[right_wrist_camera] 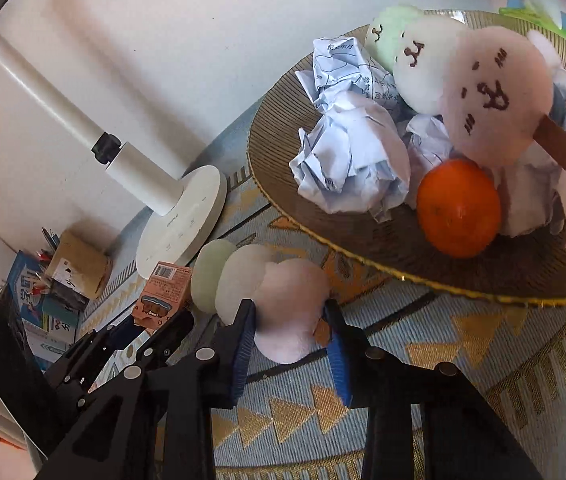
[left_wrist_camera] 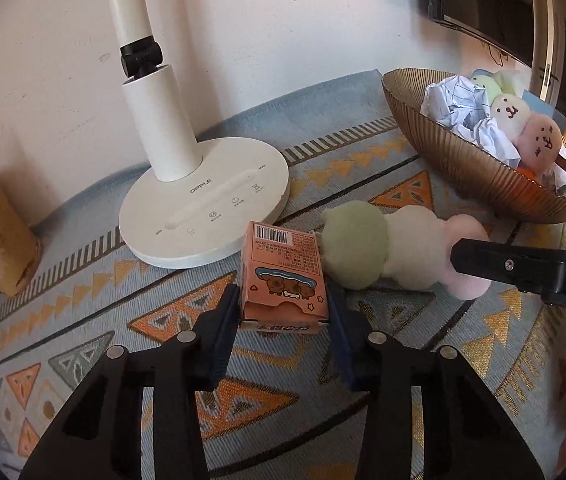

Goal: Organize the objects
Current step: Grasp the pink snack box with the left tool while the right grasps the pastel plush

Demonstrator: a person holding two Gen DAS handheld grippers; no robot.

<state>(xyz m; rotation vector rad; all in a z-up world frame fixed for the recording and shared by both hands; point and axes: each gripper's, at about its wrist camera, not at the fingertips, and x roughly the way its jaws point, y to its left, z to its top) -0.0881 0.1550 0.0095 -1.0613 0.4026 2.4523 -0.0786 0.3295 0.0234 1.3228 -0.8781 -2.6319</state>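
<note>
While left tool (left_wrist_camera: 285, 312) clamps carton (left_wrist_camera: 285, 276) | right tool (right_wrist_camera: 291, 328) clamps plush (right_wrist_camera: 289, 312)

"OPPLE" and "MAX" stand on the white lamp base (left_wrist_camera: 211, 216)

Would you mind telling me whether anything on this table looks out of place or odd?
Yes. Crumpled paper balls sit in the gold bowl together with an orange and a plush dumpling skewer, so rubbish is mixed with keepers. A second plush skewer and a small pink carton lie loose on the cloth.
</note>
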